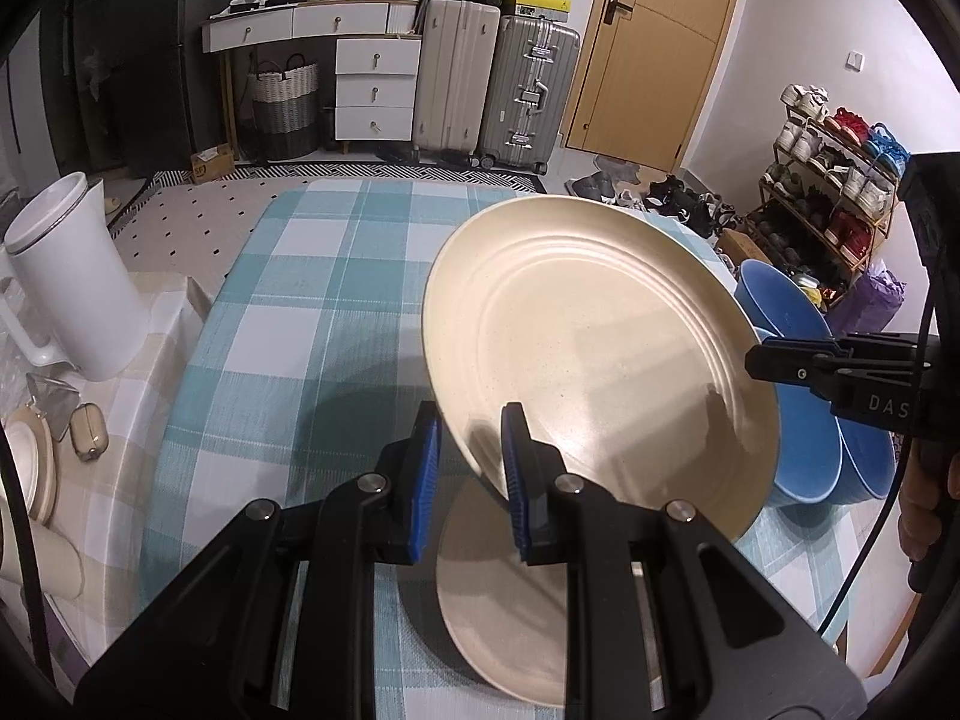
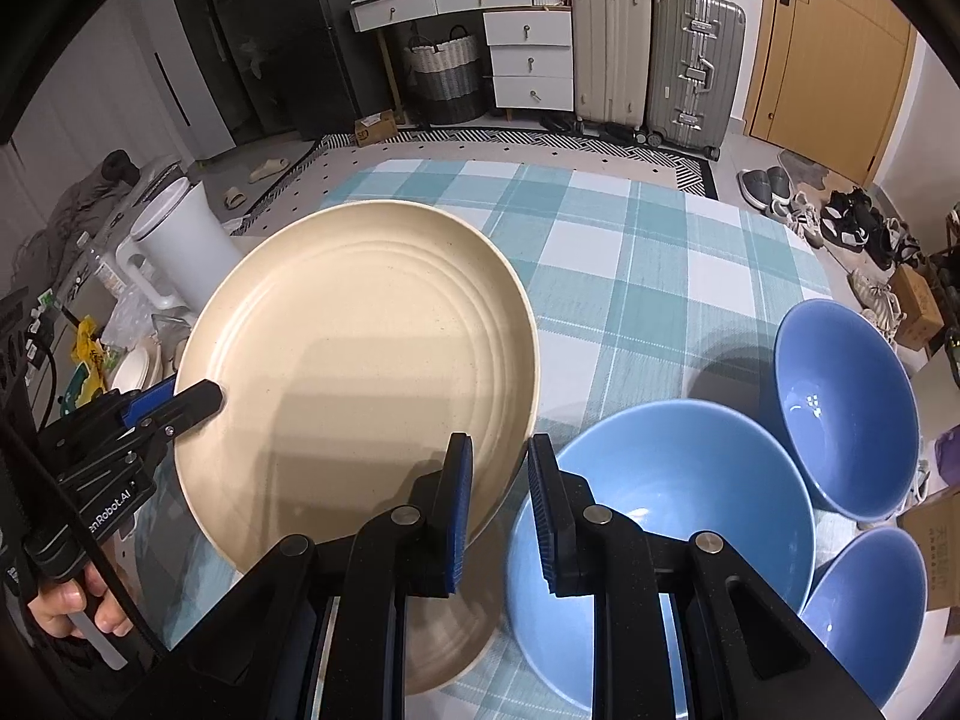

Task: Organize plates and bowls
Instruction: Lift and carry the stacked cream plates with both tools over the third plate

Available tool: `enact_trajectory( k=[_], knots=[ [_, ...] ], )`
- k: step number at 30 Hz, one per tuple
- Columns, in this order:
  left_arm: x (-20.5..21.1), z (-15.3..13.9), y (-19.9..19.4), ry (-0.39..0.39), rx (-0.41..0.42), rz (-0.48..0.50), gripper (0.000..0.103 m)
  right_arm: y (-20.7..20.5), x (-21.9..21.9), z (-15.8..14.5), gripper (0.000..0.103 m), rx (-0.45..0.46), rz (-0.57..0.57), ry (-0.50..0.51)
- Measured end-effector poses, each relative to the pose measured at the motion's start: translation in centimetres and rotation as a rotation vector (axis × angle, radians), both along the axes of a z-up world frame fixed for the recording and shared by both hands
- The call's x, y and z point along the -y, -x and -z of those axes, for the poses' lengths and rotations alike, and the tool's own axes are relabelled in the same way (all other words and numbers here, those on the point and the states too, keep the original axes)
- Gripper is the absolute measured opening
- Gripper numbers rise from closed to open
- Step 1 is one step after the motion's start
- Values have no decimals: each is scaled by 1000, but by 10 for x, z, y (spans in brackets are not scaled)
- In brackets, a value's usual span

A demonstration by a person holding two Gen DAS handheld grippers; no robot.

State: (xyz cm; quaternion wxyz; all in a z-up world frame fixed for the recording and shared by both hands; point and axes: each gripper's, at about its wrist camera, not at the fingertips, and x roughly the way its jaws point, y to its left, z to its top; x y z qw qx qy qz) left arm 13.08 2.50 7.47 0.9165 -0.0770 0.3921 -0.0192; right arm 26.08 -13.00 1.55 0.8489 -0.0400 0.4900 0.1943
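We are viewing a checked cloth (image 1: pixel 312 300) covering the counter, a white jug (image 1: pixel 72 276) standing at its left, two suitcases (image 1: pixel 498 84) leaning beside a white drawer unit (image 1: pixel 375 90), and a shoe rack (image 1: pixel 834 192) standing near the wooden door (image 1: pixel 654 42).

Cream plate (image 2: pixel 360 360), blue bowls (image 2: pixel 672 516), teal-and-white checked tablecloth (image 2: pixel 630 252).

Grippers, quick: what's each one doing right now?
Left gripper: shut on the near rim of the raised cream plate.
Right gripper: shut on the same plate's opposite rim.
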Motion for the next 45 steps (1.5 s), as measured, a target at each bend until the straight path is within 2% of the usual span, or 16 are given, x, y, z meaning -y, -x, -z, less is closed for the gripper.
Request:
enact_trajectory(
  k=[10,22,31,45],
  knots=[
    [1,6,32,1,10,2,17,28,0,1,20,21,-6,-17],
    [-1,14,49,11,15,10,17,55,0,7,20,41,4,-32],
    [-5,31,69,-5,4,11,17,68,-3,16,20,43,1,-37],
    [-1,50,75,-18,-7,30,17,90,2,36,20,20,21,-39]
  ],
)
